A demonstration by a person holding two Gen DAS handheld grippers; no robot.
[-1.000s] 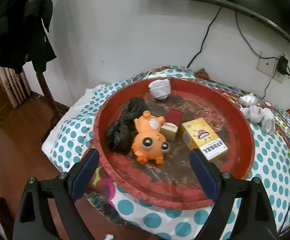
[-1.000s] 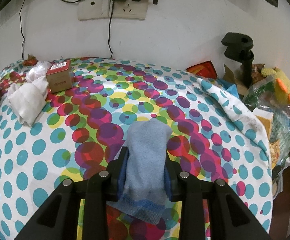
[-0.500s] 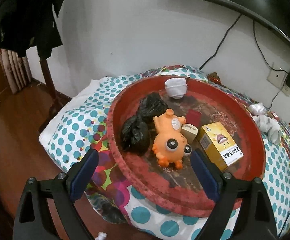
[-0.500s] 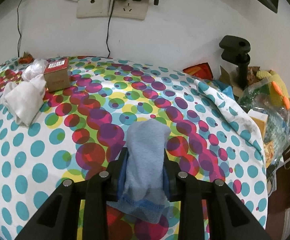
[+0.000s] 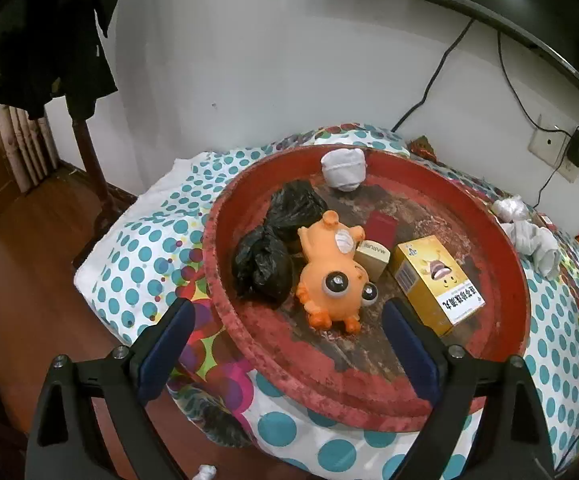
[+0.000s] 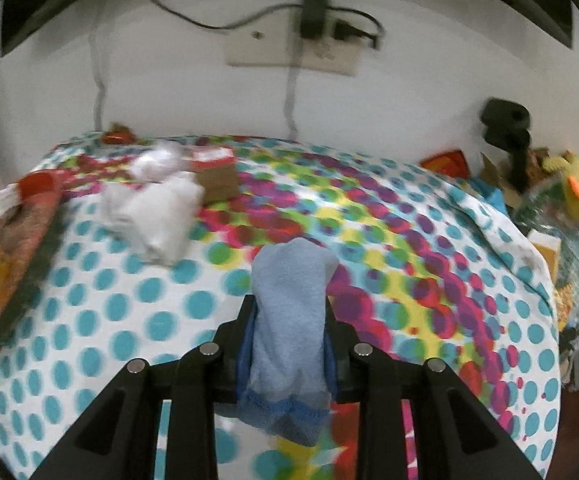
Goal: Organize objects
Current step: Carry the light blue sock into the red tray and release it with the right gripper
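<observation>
Right tongs [image 6: 289, 320] clamped on blue sock [image 6: 289, 300]; left tongs [image 5: 287, 316] opening, nothing between; orange toy [image 5: 335, 276] in red tray [image 5: 489, 236]

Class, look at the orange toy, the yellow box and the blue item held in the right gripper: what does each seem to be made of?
Orange toy: likely soft vinyl or rubber, smooth with a slight sheen.
Yellow box: printed cardboard, with sharp folded edges and a glossy face.
Blue item: knitted or terry fabric, probably a sock; it looks matte and fuzzy, with a ribbed darker hem.

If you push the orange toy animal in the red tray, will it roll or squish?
The orange toy animal looks like soft rubber, so it probably squishes. It already lies on its rounded back, so it may rock or roll. It seems light.
</observation>
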